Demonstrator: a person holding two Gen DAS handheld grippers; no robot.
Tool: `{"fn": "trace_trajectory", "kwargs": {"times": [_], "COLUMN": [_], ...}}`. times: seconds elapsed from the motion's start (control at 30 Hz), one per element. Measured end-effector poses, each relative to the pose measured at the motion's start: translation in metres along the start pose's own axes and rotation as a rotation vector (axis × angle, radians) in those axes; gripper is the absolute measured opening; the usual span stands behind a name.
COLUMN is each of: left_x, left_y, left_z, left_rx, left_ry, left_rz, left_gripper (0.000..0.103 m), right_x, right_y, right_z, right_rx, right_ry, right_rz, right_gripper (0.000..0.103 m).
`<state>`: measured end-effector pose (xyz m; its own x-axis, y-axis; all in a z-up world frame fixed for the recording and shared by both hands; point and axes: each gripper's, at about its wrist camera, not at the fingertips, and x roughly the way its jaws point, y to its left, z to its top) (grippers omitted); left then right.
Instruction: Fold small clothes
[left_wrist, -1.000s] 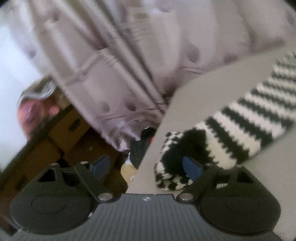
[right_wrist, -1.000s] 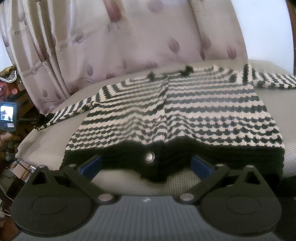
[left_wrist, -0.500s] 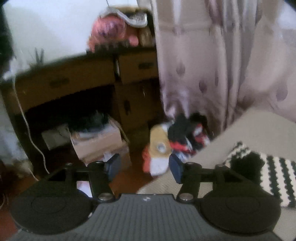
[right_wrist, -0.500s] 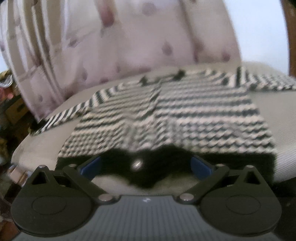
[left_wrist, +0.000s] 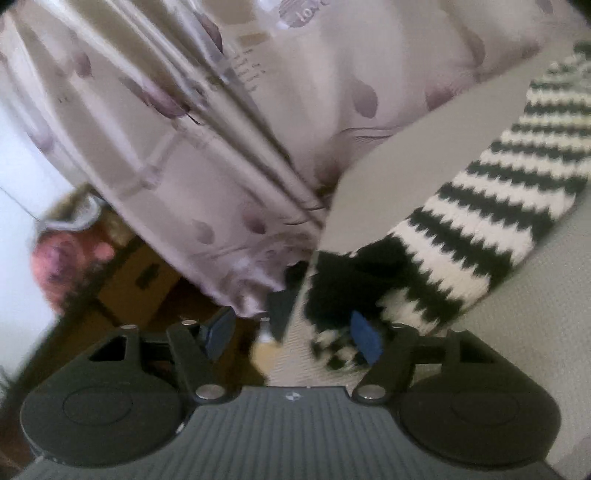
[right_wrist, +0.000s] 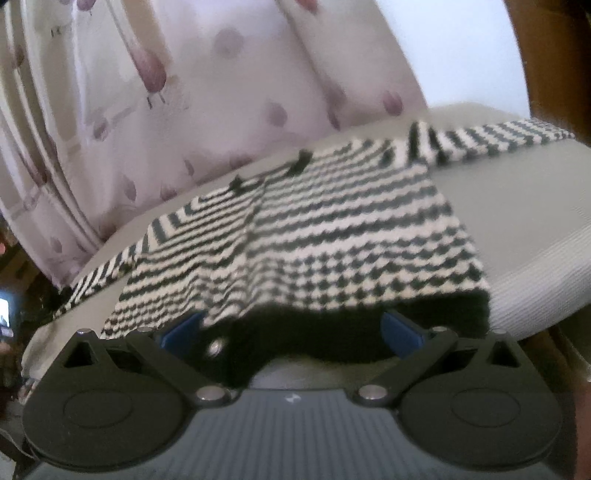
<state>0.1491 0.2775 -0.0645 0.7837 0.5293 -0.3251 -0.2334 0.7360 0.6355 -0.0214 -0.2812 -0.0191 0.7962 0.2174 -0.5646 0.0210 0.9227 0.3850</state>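
Grey ribbed mattress (right_wrist: 535, 229) for a surface, pushed right up against a pale lilac curtain (left_wrist: 184, 129) printed with purple leaves and tulip shapes. White wall (right_wrist: 461, 48) behind it on the right view, plus a brown wooden post (right_wrist: 546, 55) at the far right edge. Off the left end of the mattress, down low: a brown wooden cabinet with drawers (left_wrist: 140, 280) and some blurry pink thing (left_wrist: 55, 262) sitting on top, can't tell what.

Black-and-white striped knit cardigan (right_wrist: 332, 229) lying flat on the mattress, front side up, sleeves spread out to both sides. Black hem (right_wrist: 332, 332) at the near edge with a shiny button (right_wrist: 214, 347) on it.

Right gripper (right_wrist: 291, 328) spread wide, hem sitting between the blue pads but not pinched.

Left gripper (left_wrist: 292, 336) about half spread and just been opening a touch. Parked at the end of the left sleeve (left_wrist: 498, 206), black cuff (left_wrist: 343, 280) against the right-hand pad and partly in the gap, nothing squeezed.

Writing-wise, only some pale lettering (left_wrist: 304, 13) on the curtain near the top, reads something like "lov", rest cut off. Smaller print below it, too blurry to read.
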Motion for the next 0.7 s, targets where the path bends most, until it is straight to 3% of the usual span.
{"fn": "trace_trajectory", "kwargs": {"times": [0.07,0.2,0.23,0.3,0.33,0.4,0.43,0.47,0.53,0.7], "left_x": [0.012,0.030,0.027,0.018,0.013,0.008,0.003,-0.004,-0.015,-0.047], "left_y": [0.012,0.067,0.076,0.082,0.081,0.076,0.074,0.076,0.083,0.093], "left_z": [0.006,-0.004,-0.010,-0.019,-0.022,-0.019,-0.020,-0.023,-0.023,-0.002], "left_rx": [-0.114,-0.569,-0.640,-0.687,-0.683,-0.618,-0.592,-0.585,-0.603,-0.657], "left_ry": [0.062,0.228,0.248,0.289,0.298,0.315,0.318,0.306,0.271,0.185], "left_rz": [-0.034,0.025,0.025,0.018,0.008,0.011,0.037,0.073,0.137,0.135], "left_gripper": [0.014,0.016,0.016,0.016,0.020,0.046,0.074,0.092,0.097,0.094], "right_x": [0.003,0.005,0.005,0.005,0.007,0.010,0.012,0.013,0.013,0.005], "right_y": [0.006,0.016,0.016,0.015,0.014,0.010,0.008,0.007,0.006,0.003], "right_z": [0.000,0.002,0.002,0.002,0.002,0.000,0.000,0.000,0.000,0.002], "right_rx": [-0.007,-0.031,-0.034,-0.039,-0.036,-0.018,-0.008,0.004,0.012,-0.003], "right_ry": [0.010,0.006,0.003,0.004,0.008,0.018,0.024,0.030,0.032,-0.005], "right_rz": [0.008,0.018,0.019,0.014,0.011,0.009,0.010,0.013,0.026,0.026], "right_gripper": [0.103,0.103,0.103,0.103,0.103,0.103,0.103,0.103,0.103,0.103]}}
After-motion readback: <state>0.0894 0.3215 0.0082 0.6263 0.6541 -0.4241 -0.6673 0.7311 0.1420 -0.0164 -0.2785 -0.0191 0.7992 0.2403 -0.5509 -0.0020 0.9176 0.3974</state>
